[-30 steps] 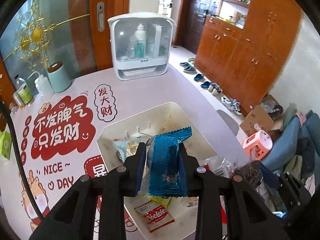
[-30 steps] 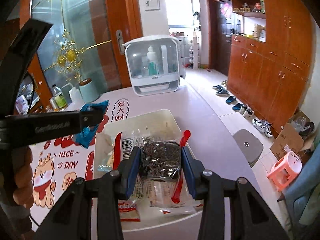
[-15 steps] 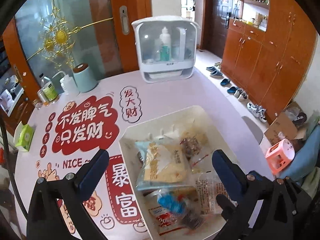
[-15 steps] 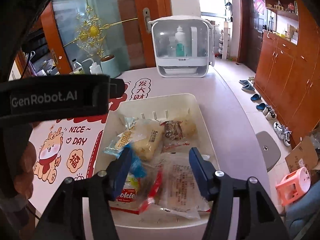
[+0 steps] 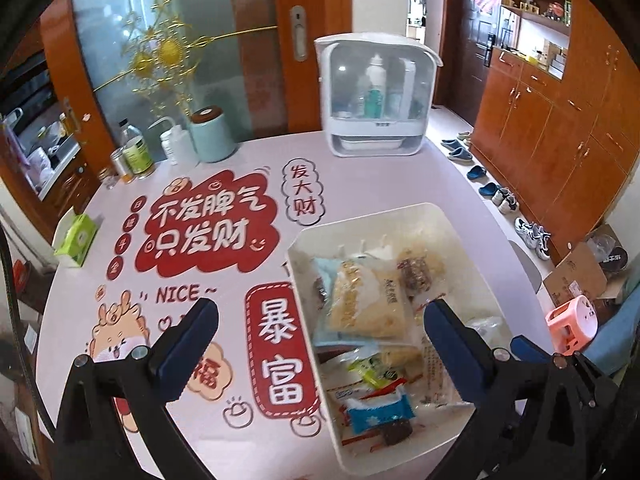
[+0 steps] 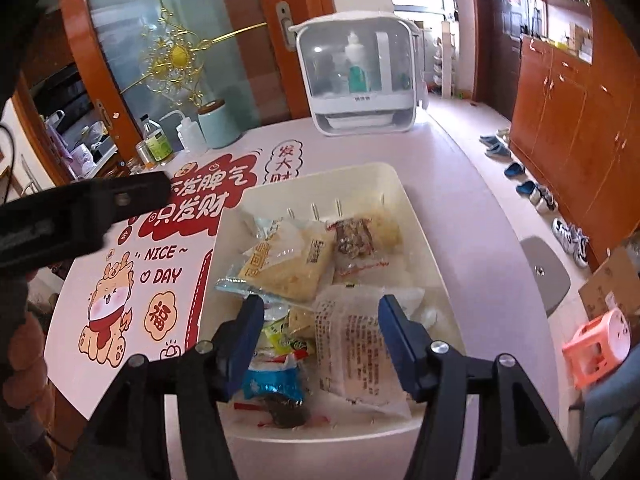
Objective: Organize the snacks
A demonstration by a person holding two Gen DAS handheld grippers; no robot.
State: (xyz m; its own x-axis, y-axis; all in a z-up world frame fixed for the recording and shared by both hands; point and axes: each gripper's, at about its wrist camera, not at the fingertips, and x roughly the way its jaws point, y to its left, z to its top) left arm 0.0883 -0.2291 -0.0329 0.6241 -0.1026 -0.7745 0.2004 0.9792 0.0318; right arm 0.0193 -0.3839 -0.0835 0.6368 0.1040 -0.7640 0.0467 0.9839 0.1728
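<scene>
A cream tray [image 5: 400,216] [image 6: 412,208] on the pink table holds several snack packets: a yellow cake packet [image 5: 366,304] [image 6: 286,270], a blue packet [image 5: 380,412] [image 6: 272,386], a dark packet [image 5: 396,436] [image 6: 286,414] and a clear printed bag [image 6: 356,354]. My left gripper [image 5: 318,330] is wide open and empty above the tray's left edge. My right gripper [image 6: 320,326] is open and empty above the tray's near end, over the clear bag.
A white dust-cover box [image 5: 374,96] [image 6: 358,76] stands at the table's far side. A teal canister [image 5: 210,134], bottles [image 5: 134,152] and a green tissue box [image 5: 78,238] sit at the left. The table edge drops off on the right, with shoes [image 5: 528,234] and a pink stool [image 6: 598,344] on the floor.
Both grippers opened and let go: the blue packet and the dark packet now lie in the tray's near end. Both grippers have pulled back and up from the tray.
</scene>
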